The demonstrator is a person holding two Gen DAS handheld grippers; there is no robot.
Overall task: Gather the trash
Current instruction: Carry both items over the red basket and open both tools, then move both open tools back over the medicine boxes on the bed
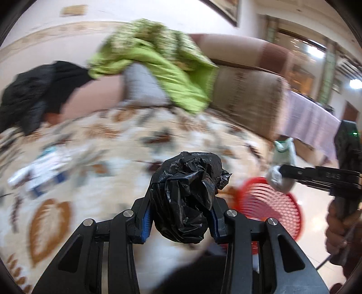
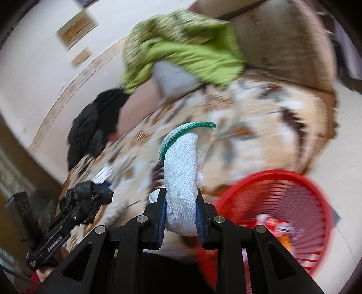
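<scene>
Place: a home, a lived-in sitting room.
Seating: a brown and tan sofa (image 1: pixel 246 95) with a rolled arm, its seat under a leaf-patterned cover (image 1: pixel 108 144).
Clothing: a green garment (image 1: pixel 158 58) slung over the sofa back, a black one (image 1: pixel 38 95) heaped to its left.
Walls: cream, with a patterned border and a framed picture (image 1: pixel 226 9) hung high.
Far right: a table under a lilac cloth (image 1: pixel 310 122), glazed doors beyond.
Floor: pale glossy tiles, a red plastic basket (image 2: pixel 291 217) standing near the sofa.
</scene>
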